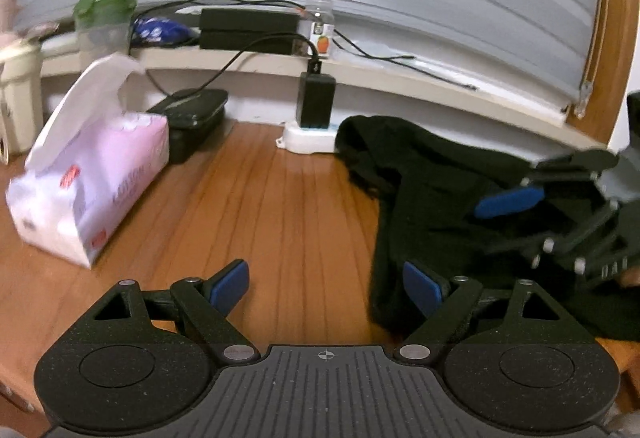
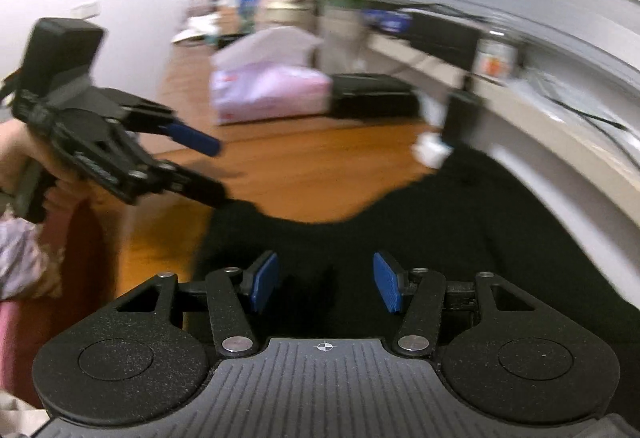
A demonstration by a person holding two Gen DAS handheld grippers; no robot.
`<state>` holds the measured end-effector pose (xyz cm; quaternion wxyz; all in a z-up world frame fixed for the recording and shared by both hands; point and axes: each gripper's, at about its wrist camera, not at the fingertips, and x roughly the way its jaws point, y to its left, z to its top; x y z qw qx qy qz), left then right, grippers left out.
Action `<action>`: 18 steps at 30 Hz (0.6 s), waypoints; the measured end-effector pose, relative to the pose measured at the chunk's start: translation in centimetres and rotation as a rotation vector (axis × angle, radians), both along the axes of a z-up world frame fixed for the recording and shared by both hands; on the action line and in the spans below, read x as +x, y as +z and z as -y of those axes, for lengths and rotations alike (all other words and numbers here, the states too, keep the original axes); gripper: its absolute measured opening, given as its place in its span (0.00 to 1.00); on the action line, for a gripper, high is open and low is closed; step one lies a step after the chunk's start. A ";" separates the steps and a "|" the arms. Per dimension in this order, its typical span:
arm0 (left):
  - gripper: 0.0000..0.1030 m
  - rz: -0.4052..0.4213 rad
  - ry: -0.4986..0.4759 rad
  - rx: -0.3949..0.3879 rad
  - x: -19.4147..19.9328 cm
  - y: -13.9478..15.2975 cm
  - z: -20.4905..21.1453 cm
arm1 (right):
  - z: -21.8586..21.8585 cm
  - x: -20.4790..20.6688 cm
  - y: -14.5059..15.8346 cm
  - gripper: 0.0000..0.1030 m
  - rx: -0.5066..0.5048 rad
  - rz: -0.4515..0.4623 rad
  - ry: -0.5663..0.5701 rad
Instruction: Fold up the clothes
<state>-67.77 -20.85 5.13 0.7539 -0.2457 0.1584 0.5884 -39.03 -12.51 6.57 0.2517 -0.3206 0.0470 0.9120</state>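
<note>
A black garment (image 1: 432, 190) lies crumpled on the wooden table (image 1: 256, 198), at the right in the left wrist view; it fills the lower middle of the right wrist view as the same black garment (image 2: 440, 222). My left gripper (image 1: 326, 288) is open over the table, its right pad beside the garment's left edge, nothing between the pads. It also shows at the left as the left gripper (image 2: 216, 166), held by a hand. My right gripper (image 2: 326, 286) is open just above the cloth, gripping nothing. The right gripper (image 1: 516, 214) hovers over the garment at the right.
A pink tissue box (image 1: 92, 186) stands at the table's left, a black case (image 1: 192, 118) behind it. A white power strip with a black charger (image 1: 314, 110) sits against the wall. The ledge (image 1: 380, 72) holds black boxes, cables, a small jar and a green-lidded bottle (image 1: 104, 18).
</note>
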 end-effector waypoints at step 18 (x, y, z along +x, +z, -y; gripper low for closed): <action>0.84 0.070 0.053 0.014 -0.3 -1.0 0.1 | 5.0 -2.9 -2.0 0.49 0.028 0.069 0.137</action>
